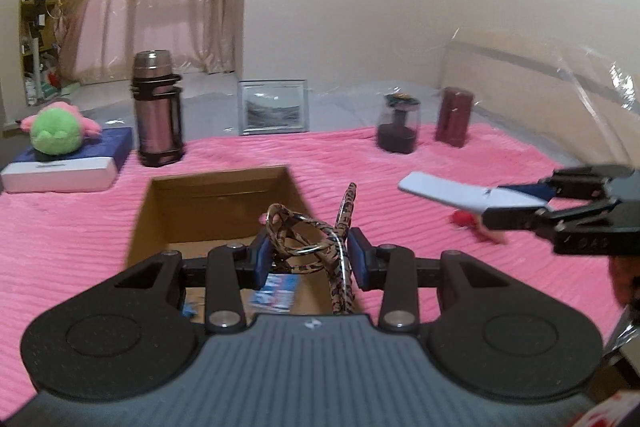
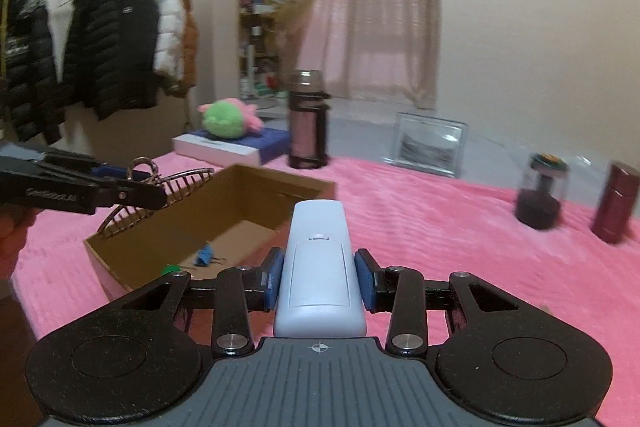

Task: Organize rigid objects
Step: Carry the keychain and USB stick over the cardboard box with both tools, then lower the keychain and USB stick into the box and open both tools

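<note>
1. You can see pale lettering on the black side of your left hand-held gripper (image 2: 132, 189) in the right wrist view; it is too blurred to read;
2. The white edge of the box (image 1: 60, 173) under the plush toy carries a small dark line of print; you cannot read it;
3. Nothing else bears legible text.
</note>
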Demonstrator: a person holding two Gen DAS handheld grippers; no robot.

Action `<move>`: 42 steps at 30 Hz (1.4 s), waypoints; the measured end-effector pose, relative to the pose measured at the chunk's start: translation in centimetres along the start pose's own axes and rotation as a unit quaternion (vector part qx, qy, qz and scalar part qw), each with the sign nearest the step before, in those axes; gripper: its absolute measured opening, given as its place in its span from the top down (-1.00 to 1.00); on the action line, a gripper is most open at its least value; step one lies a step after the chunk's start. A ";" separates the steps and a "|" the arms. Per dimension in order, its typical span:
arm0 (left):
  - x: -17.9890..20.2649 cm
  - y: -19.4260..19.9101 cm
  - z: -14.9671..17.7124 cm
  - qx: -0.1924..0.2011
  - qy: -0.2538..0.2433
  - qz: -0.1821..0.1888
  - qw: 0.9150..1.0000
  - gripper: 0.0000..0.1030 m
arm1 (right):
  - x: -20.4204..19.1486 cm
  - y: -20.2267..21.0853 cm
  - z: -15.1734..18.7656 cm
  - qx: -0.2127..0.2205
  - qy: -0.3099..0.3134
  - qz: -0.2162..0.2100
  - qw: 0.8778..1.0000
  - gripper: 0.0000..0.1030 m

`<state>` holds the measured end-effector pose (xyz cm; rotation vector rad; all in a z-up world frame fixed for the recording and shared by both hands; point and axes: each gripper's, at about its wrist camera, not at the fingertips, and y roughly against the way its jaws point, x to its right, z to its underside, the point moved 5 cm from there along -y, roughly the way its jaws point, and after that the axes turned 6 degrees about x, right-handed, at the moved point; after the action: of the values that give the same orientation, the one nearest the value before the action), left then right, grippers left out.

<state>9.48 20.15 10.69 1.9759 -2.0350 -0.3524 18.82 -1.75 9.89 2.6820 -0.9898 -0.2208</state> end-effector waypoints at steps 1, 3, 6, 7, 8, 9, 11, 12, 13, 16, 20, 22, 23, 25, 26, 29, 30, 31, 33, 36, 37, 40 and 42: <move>-0.9 -0.2 0.0 -0.004 -0.004 -0.003 1.000 0.34 | -0.4 -0.9 -0.4 -0.003 0.009 -0.009 1.000 0.31; -2.8 -0.6 0.0 -0.014 -0.011 -0.011 1.000 0.34 | -1.3 -2.4 -1.0 -0.010 0.025 -0.024 0.999 0.31; -5.2 -1.8 0.1 -0.031 -0.030 -0.018 0.999 0.34 | -2.3 -5.2 -1.9 -0.025 0.045 -0.051 0.997 0.31; -5.9 -2.3 0.1 -0.037 -0.037 -0.019 0.998 0.34 | -2.7 -6.2 -2.2 -0.032 0.054 -0.058 0.996 0.31; -6.6 -2.9 0.2 -0.044 -0.045 -0.022 0.998 0.34 | -3.1 -7.3 -2.4 -0.038 0.063 -0.066 0.995 0.31; -7.3 -3.5 0.3 -0.051 -0.052 -0.023 0.997 0.34 | -3.4 -8.4 -2.6 -0.045 0.073 -0.071 0.994 0.31; -8.6 -4.8 0.4 -0.063 -0.064 -0.021 0.996 0.34 | -4.0 -10.2 -2.8 -0.057 0.094 -0.078 0.991 0.31; -9.2 -5.5 0.4 -0.069 -0.071 -0.022 0.995 0.34 | -4.2 -11.3 -3.0 -0.063 0.102 -0.081 0.989 0.31; -9.6 -6.1 0.3 -0.073 -0.079 -0.021 0.994 0.34 | -4.5 -12.4 -3.2 -0.068 0.110 -0.085 0.988 0.31; -10.7 -7.8 0.3 -0.086 -0.100 -0.010 0.991 0.34 | -5.2 -15.3 -3.3 -0.087 0.141 -0.091 0.982 0.31; -11.1 -10.1 0.5 -0.108 -0.144 0.009 0.984 0.34 | -5.8 -18.8 -3.1 -0.116 0.190 -0.096 0.970 0.31; -11.1 -11.2 0.8 -0.122 -0.167 0.023 0.978 0.34 | -6.0 -20.6 -2.8 -0.132 0.215 -0.098 0.963 0.31; -11.1 -11.8 1.0 -0.130 -0.177 0.029 0.975 0.34 | -6.0 -21.4 -2.7 -0.138 0.222 -0.099 0.960 0.31; -11.0 -12.9 1.5 -0.147 -0.198 0.042 0.968 0.34 | -6.1 -22.9 -2.3 -0.152 0.241 -0.102 0.953 0.31; -10.9 -13.4 1.7 -0.155 -0.205 0.047 0.965 0.34 | -6.1 -23.5 -2.1 -0.158 0.249 -0.102 0.950 0.31; -10.6 -14.8 2.7 -0.179 -0.227 0.062 0.955 0.34 | -6.3 -25.3 -1.5 -0.174 0.273 -0.105 0.940 0.31; -10.5 -15.3 3.1 -0.186 -0.235 0.065 0.952 0.34 | -6.4 -25.8 -1.3 -0.178 0.280 -0.104 0.937 0.31; -10.4 -15.8 3.4 -0.193 -0.240 0.068 0.949 0.34 | -6.4 -26.4 -1.1 -0.183 0.286 -0.105 0.935 0.31; -10.2 -16.8 4.0 -0.208 -0.246 0.075 0.944 0.34 | -6.5 -27.2 -0.7 -0.189 0.293 -0.107 0.931 0.31; -10.0 -18.1 4.8 -0.226 -0.254 0.081 0.937 0.34 | -6.6 -28.3 -0.2 -0.200 0.298 -0.109 0.927 0.31; -10.0 -18.5 4.9 -0.231 -0.255 0.083 0.935 0.34 | -6.5 -28.8 0.0 -0.204 0.299 -0.110 0.926 0.31; -9.9 -19.6 5.4 -0.251 -0.254 0.086 0.930 0.34 | -6.5 -29.5 0.5 -0.212 0.303 -0.109 0.923 0.31; -9.7 -20.1 5.7 -0.264 -0.252 0.087 0.927 0.34 | -6.6 -29.8 0.8 -0.216 0.303 -0.108 0.922 0.31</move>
<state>26.28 29.05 -2.24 1.4548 -2.0644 -1.3249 31.92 24.08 0.31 2.2153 -0.3942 0.3051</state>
